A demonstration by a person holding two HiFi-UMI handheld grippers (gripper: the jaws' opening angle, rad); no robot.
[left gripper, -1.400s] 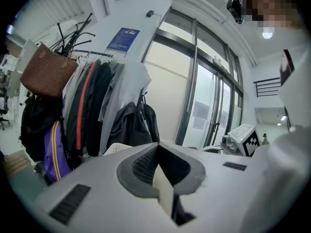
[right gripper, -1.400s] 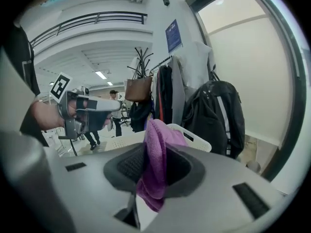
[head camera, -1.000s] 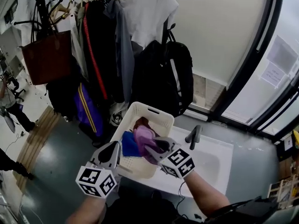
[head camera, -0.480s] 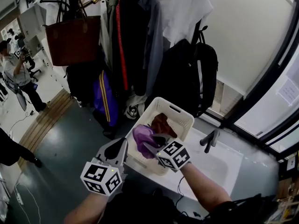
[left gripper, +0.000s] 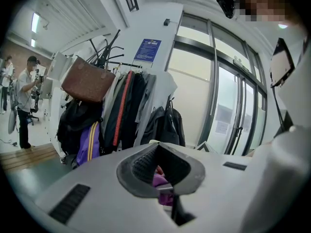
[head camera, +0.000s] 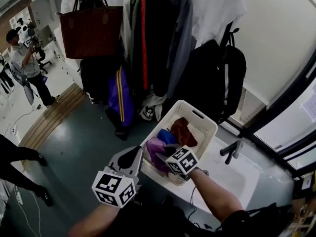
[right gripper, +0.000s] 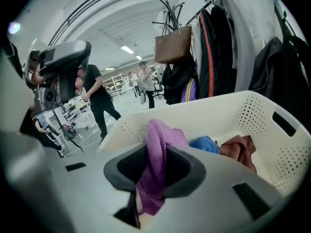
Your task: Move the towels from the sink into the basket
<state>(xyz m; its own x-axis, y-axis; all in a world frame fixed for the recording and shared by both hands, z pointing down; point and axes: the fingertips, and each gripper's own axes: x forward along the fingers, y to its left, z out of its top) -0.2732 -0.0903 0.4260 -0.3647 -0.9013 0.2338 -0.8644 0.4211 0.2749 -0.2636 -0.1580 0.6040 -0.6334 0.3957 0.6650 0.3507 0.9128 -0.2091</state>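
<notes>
Between the jaws of the right gripper (right gripper: 154, 154): purple towel (right gripper: 156, 140), pinched mid-fold. The jaws are only slightly apart and clamped on the cloth. One end bunches above the fingertips, the other hangs below them.

This gripper tilts down over the near rim of the white basket (head camera: 197, 116). The towel sits over the basket's near end, probably clear of its floor; hard to tell from the head view.

Ahead of the gripper, inside the basket: blue towel (right gripper: 206, 144), then a red-brown towel (right gripper: 239, 150) just beyond it toward the far wall.

The basket sits at the left end of the sink (head camera: 236, 179). Black faucet (head camera: 231, 151) is off to the gripper's right, apart from it.

Left gripper (head camera: 139, 151) is just left of the right one, by the basket's near corner. Its jaws are closed tip to tip and empty; purple cloth shows past the tips.

In the right gripper's way: only the basket's near rim, under it.

Beyond the basket: black backpack (head camera: 215, 78), hanging coats (head camera: 158, 38), and a brown bag (head camera: 91, 31) on the rack. A person (head camera: 25, 65) stands well off to the left.
</notes>
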